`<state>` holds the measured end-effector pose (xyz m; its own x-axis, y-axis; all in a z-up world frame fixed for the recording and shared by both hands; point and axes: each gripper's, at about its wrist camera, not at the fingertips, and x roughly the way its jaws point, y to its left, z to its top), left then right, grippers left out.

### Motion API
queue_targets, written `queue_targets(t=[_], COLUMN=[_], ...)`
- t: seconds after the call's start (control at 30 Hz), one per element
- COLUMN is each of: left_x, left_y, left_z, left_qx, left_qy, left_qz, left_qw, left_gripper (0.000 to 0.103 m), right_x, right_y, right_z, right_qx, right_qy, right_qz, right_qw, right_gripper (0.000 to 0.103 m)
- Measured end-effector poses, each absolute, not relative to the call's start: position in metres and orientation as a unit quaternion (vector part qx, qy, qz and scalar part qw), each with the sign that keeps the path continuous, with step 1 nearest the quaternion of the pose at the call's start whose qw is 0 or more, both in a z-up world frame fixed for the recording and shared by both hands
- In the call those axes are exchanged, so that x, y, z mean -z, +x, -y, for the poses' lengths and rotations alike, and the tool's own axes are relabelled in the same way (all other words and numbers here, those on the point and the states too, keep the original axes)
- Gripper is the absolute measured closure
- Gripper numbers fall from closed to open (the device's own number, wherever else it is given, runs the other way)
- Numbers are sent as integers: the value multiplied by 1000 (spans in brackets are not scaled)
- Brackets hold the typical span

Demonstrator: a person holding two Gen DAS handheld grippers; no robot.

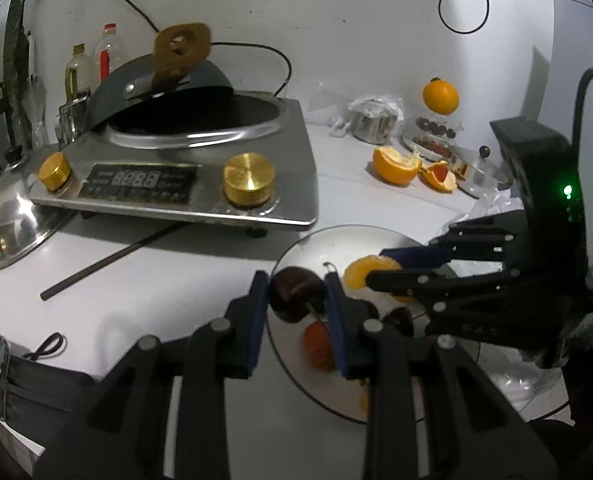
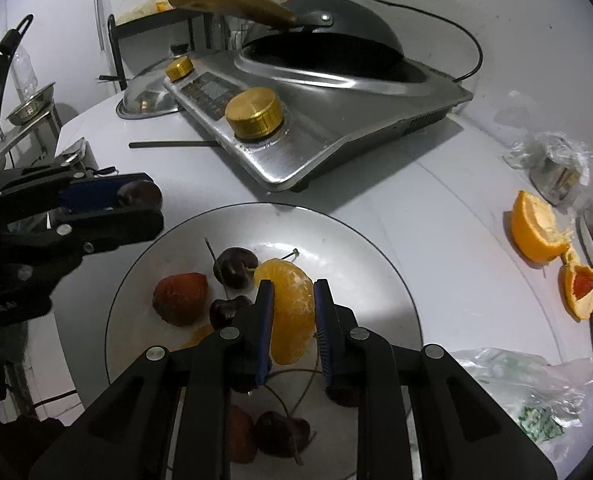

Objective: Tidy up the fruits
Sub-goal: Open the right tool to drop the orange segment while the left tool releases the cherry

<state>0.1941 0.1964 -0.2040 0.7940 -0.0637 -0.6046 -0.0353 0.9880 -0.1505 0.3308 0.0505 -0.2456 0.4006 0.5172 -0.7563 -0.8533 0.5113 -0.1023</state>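
A peeled orange segment [image 2: 292, 312] was pinched upright between the blue pads of the right gripper [image 2: 294, 320], held above the round glass plate [image 2: 376, 276] that sat near the front edge of the white tabletop [image 2: 436, 200]. The left gripper [image 1: 298, 300] was clamped on a dark cherry [image 1: 294, 292], its stem trailing down past the right-hand pad; in the right wrist view that same cherry showed at the tips of the left tongs, over the plate's left rim. On the plate itself lay a red strawberry [image 2: 180, 298] toward the left side, a stemmed cherry [image 2: 234, 266] near the middle, another cherry [image 2: 226, 310] just beside the right gripper's left finger, and more dark cherries [image 2: 282, 438] at the near rim, partly hidden behind the tongs. Behind the plate, toward the back edge of the tabletop, stood a steel induction cooker [image 1: 184, 184] with two brass knobs, and a dark wok [image 1: 164, 88] with a wooden handle rested tilted in its well. A steel lid [image 1: 12, 224] lay at the cooker's left, and a thin dark stick [image 1: 108, 260] lay on the tabletop in front of it. Toward the right edge sat pieces of orange peel [image 1: 396, 164], a whole orange [image 1: 440, 96], and a small steel pot [image 1: 374, 120] wrapped in plastic. A crumpled plastic bag [image 2: 536, 392] lay at the front right corner.
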Motion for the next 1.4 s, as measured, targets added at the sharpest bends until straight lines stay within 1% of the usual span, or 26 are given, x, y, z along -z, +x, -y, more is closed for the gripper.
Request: queue_targets(t=[0.23,0.47,0.5,0.57,0.97,1.4], left_x=[207,206,205,204,200,205], left_y=[194,197,198,200,217,257], left_z=[-203,-199,-198,-195,-170,-132], left_qx=[6,8,8,9,23,47], left_qy=[-83,-79,-78,-76,-55,-38], left_qz=[-321,-322,-322,-323,-327,-342], left_qw=[943,943,943,943,943,938], left_gripper=[74,74,74,74,74,74], right_x=[259,259,258,255,239,233], right_y=[333,334,333,332,337,353], right_z=[-57,-55,-55,-53,-26,11], right_qx=[-428,-431,-431,-429,-423,-418], right_qy=[-253,-254,-255,-259,-238,-215], right_qz=[-356,-362,-361,-355,-336,-324], right_qw=[791,787,787,789,807,821], right_gripper=[81,80,80,74,74,74])
